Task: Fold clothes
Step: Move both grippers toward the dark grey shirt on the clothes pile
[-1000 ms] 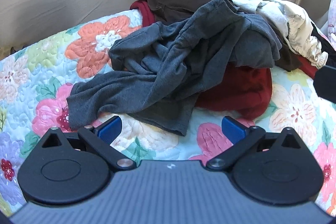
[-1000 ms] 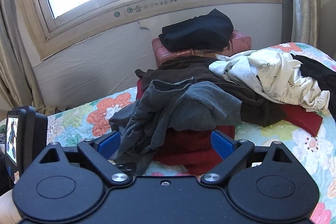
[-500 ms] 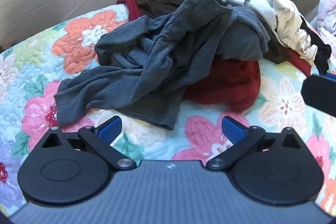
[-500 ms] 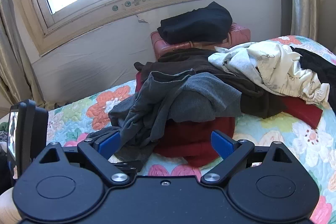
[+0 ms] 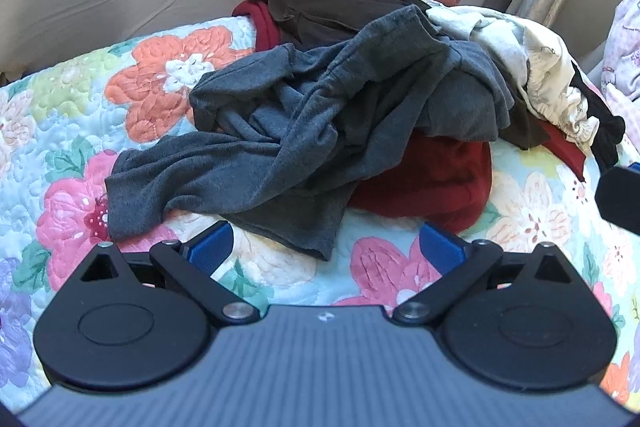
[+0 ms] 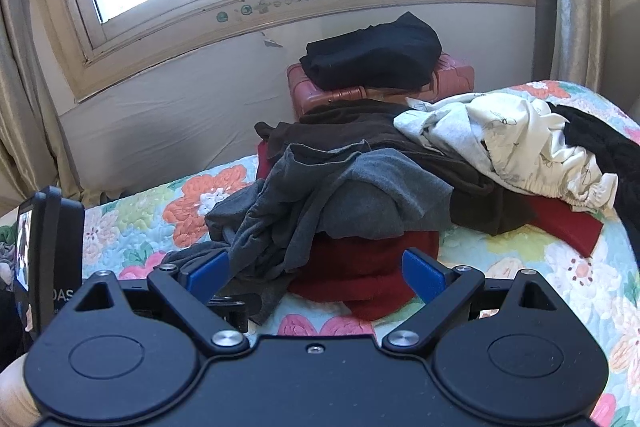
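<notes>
**Both claws spread before the clothes heap**

The left claw [image 5: 326, 247] and right claw [image 6: 316, 269] are released, gripping nothing. The grey garment [image 5: 304, 131] sprawls over a red garment [image 5: 432, 179], heaped against the bed's [image 5: 80, 115] far edge.

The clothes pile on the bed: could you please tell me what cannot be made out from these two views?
- Red garment: both views, mostly buried under the grey garment.
- Pink suitcase: its top is hidden by folded black clothing.
- Small screen: right wrist view, cut by the left edge, too small to read.
- Brown garment: shape hidden by the overlapping white garment.
</notes>
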Motion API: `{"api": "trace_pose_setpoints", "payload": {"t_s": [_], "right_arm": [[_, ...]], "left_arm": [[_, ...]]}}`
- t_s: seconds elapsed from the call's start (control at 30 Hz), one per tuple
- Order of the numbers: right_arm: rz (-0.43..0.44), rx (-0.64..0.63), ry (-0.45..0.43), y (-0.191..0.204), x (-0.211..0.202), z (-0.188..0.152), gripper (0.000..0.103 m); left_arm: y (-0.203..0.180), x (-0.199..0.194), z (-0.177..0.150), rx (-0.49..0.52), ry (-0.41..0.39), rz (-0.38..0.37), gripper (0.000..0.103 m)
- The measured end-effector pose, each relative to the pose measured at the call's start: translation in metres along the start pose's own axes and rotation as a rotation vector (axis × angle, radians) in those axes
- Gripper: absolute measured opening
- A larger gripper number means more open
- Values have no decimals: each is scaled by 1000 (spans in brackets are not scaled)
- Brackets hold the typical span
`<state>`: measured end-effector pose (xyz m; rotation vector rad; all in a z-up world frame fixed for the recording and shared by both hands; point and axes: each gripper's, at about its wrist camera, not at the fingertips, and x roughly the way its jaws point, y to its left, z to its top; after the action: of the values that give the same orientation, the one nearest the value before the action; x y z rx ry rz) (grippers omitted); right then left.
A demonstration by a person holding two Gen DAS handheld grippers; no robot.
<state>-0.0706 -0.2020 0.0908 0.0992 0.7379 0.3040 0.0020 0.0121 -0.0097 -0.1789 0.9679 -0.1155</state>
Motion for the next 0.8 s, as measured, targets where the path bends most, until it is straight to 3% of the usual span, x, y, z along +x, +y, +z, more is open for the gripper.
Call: {"api": "trace_pose_setpoints", "payload": {"t_s": [0.6, 0.8], "right_arm": [[17, 13, 17, 1, 16, 4, 96], [24, 15, 28, 1, 23, 4, 96]], "left_arm": [[13, 7, 3, -2, -6, -2, 98], [11, 7, 3, 9, -24, -21, 88]]}}
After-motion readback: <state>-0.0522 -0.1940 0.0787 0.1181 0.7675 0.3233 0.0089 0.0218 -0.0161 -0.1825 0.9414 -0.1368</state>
